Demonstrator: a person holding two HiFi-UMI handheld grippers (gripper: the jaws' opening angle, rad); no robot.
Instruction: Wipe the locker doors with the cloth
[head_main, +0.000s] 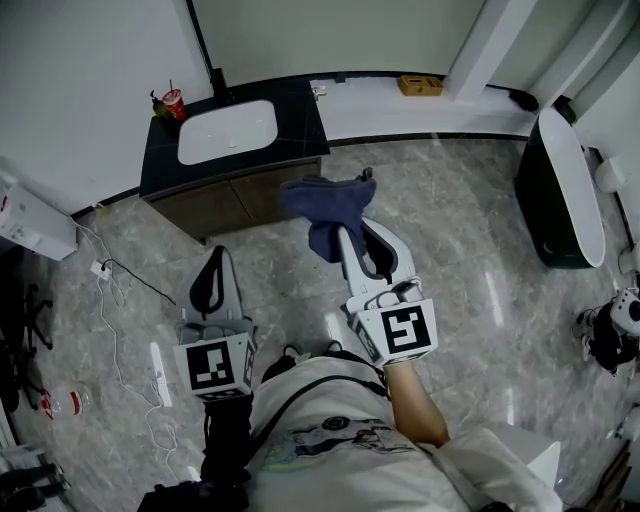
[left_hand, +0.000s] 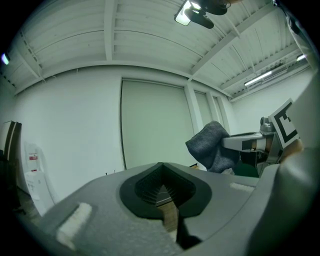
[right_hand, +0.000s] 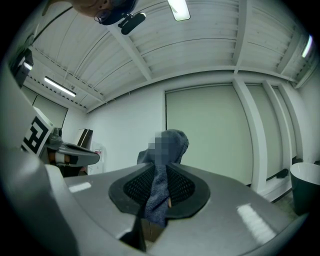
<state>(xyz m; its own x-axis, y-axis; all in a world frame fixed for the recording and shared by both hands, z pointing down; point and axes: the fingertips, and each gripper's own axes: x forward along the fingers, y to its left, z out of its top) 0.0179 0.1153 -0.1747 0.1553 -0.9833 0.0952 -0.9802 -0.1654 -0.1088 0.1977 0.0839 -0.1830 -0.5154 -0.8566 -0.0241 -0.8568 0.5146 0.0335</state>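
Nearest the camera, well short of the sink cabinet (head_main: 232, 192), the person's white shirt (head_main: 330, 440) filled the bottom edge. Ahead of it, the left gripper (head_main: 217, 262) pointed level towards the cabinet's front, short of it, with its jaws closed together and nothing between them. The right gripper (head_main: 350, 240) reached further, just off the cabinet's right front corner, and was clenched on the dark blue cloth (head_main: 330, 205). In the right gripper view a strip of the cloth (right_hand: 159, 192) ran down between the ribbed pads, with the rest bunched above the tips. The cloth hung in the air beside the cabinet's front right edge, off the grey marble floor (head_main: 460, 250). On the cabinet's dark top sat a white basin (head_main: 228, 130), with a red cup (head_main: 173, 103) at its left back corner. Behind the cabinet rose a pale green panel (head_main: 330, 35) on the wall.
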